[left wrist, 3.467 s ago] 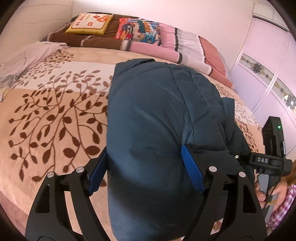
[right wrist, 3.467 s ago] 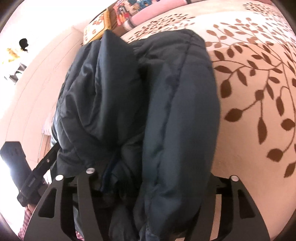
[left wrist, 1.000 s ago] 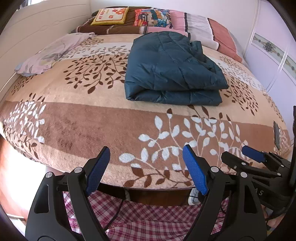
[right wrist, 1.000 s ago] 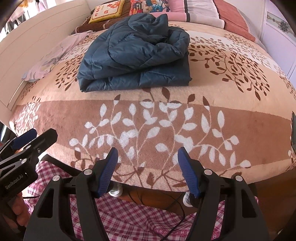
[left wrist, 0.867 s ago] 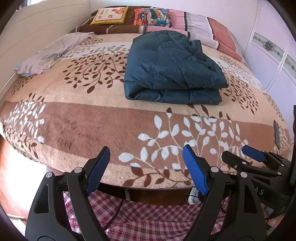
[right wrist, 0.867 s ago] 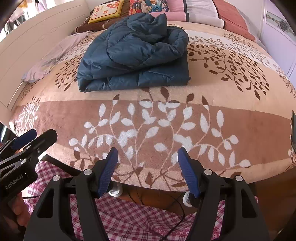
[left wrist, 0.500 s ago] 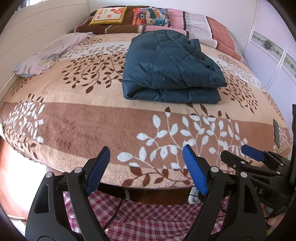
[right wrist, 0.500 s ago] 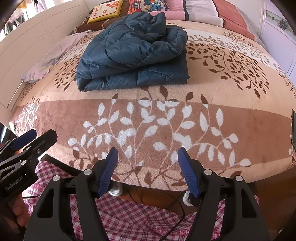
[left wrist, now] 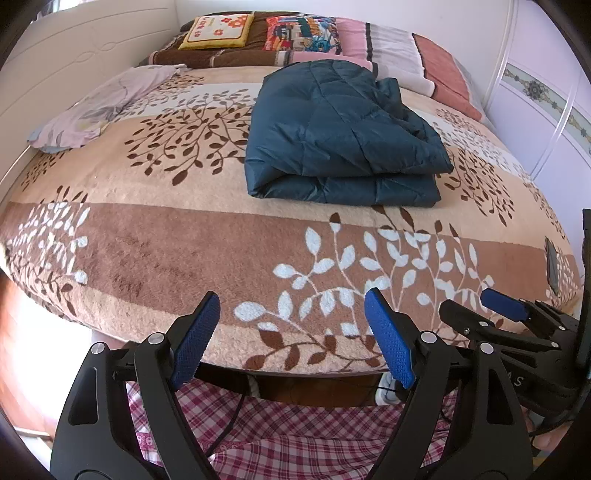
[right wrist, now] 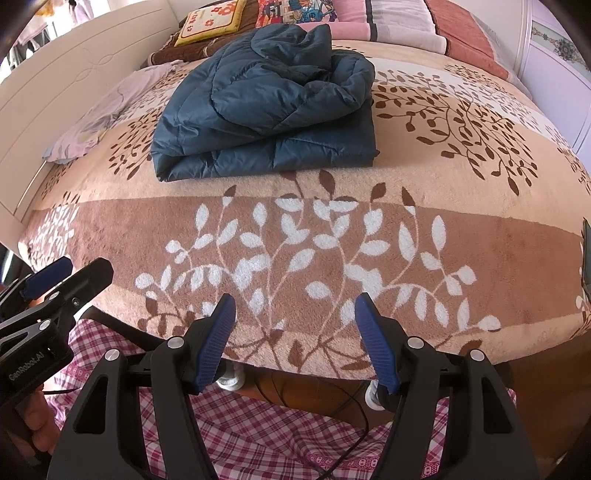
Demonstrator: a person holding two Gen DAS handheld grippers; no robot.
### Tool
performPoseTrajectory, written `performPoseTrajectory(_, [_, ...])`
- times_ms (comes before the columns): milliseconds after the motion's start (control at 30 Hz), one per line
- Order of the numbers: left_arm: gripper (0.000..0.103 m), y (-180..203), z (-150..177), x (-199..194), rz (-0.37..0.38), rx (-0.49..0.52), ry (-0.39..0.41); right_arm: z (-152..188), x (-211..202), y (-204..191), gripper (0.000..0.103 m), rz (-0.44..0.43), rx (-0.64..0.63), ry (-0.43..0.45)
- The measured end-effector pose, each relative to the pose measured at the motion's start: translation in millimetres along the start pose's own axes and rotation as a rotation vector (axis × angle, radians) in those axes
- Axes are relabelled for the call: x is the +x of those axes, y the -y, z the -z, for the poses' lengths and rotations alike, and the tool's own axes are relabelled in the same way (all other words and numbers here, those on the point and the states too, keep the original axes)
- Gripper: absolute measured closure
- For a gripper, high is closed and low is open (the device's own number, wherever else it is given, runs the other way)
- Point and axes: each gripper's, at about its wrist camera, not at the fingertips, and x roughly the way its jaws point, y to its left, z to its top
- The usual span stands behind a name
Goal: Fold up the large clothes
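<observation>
A dark blue puffer jacket [left wrist: 340, 136] lies folded in a thick bundle on the bed's leaf-patterned blanket [left wrist: 184, 243]; it also shows in the right wrist view [right wrist: 266, 107]. My left gripper [left wrist: 291, 332] is open and empty, held off the foot of the bed, well short of the jacket. My right gripper [right wrist: 295, 332] is open and empty, also at the bed's foot edge. Each gripper shows at the edge of the other's view, the right one [left wrist: 502, 314] and the left one [right wrist: 55, 284].
Pillows and cushions [left wrist: 295, 33] line the bed's head. A pale lilac garment [left wrist: 96, 110] lies at the left side by the white bed frame [left wrist: 74, 48]. A dark phone [left wrist: 552, 264] lies near the right edge. White wardrobe doors [left wrist: 546, 103] stand to the right. Plaid-clad legs [left wrist: 295, 435] are below.
Over 3.5 s both grippers let go of the jacket and drew back to the foot of the bed. In the last second the views barely shifted.
</observation>
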Motion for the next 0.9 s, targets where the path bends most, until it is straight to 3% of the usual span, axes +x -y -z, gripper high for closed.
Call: performPoseTrajectory(900, [0.023, 0.0, 1.4, -0.3, -0.008, 0.0, -0.004, 0.8, 0.8, -0.9, 0.037, 0.001, 0.0, -0.001])
